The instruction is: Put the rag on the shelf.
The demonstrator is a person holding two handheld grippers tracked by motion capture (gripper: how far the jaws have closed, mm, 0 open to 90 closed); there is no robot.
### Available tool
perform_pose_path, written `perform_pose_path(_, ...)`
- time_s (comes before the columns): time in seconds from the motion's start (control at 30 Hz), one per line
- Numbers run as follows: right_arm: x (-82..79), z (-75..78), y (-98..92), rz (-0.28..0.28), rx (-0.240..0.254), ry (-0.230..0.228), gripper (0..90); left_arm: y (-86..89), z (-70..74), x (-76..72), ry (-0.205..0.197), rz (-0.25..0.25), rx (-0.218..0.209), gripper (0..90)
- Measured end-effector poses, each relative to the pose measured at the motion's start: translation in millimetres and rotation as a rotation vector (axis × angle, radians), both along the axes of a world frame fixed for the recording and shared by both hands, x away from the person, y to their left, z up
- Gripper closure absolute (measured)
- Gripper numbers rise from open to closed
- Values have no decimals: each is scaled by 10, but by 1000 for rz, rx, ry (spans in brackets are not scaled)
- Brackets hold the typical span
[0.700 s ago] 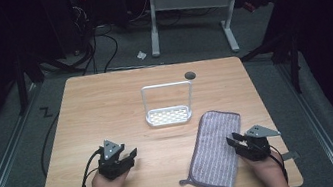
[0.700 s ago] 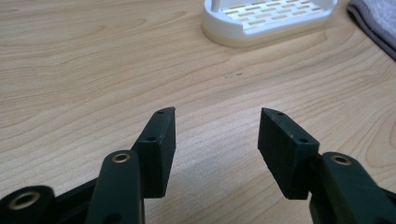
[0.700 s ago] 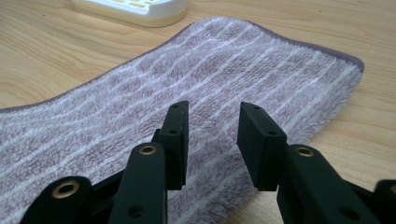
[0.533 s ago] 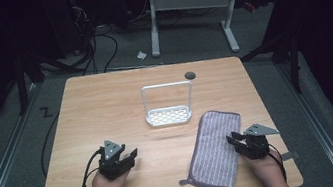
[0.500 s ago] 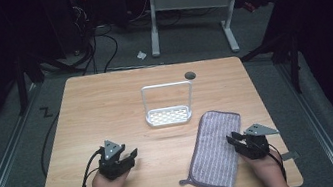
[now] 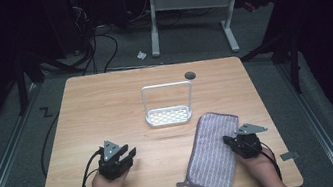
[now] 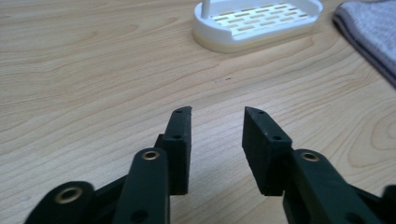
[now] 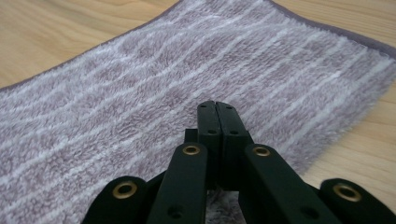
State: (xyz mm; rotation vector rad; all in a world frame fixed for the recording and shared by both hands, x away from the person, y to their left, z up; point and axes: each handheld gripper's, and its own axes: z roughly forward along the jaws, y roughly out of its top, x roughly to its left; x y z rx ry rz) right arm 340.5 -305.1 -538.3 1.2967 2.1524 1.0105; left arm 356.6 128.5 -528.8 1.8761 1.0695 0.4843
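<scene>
The left gripper point(image 6: 126, 155) rested on the bench point(image 6: 105, 103) well to the left of the purple striped towel point(image 6: 212, 154), its jaws apart with nothing between them. The white rack point(image 6: 169, 116) stood just beyond the towel's far left corner. The right gripper point(image 6: 230, 142) sat at the towel's right edge with its jaws pressed together over the cloth, pinching none of it.

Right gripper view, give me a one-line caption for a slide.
Right gripper, jaws shut with nothing between them, poised over a purple striped towel lying flat on the wooden table.
</scene>
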Motion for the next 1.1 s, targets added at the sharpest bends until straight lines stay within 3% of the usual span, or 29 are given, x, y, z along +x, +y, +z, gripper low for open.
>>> perform_pose_path(0.1,-40,-4,109,48,3,2,899,-23,8,-5,15,-14,-21,695)
perform_pose_path(0.17,-95,-4,271,109,-8,2,899,-57,13,-11,25,-18,-29,723)
perform_pose_path(0.2,-95,-4,271,109,-8,2,899,-82,16,-19,24,-23,-28,723)
perform_pose_path(0.27,-163,-3,478,181,-24,-2,899,-174,33,-50,21,-48,-17,752)
perform_pose_path(0.3,-163,-3,478,181,-24,-2,899,-174,33,-50,21,-48,-17,756)
perform_pose_path(0.4,-251,-4,716,258,-40,-5,898,-287,40,-92,18,-76,-8,771)
perform_pose_path(0.6,-366,-8,960,341,-50,-10,898,-467,20,-159,34,-132,4,769)
perform_pose_path(0.73,-438,-13,1083,396,-55,-14,898,-557,0,-185,43,-155,3,708)
perform_pose_path(0.87,-466,-16,1116,414,-51,-12,897,-610,-20,-191,52,-160,4,668)
perform_pose_path(1.1,-518,-18,1156,443,-54,-14,896,-662,-49,-177,73,-136,6,560)
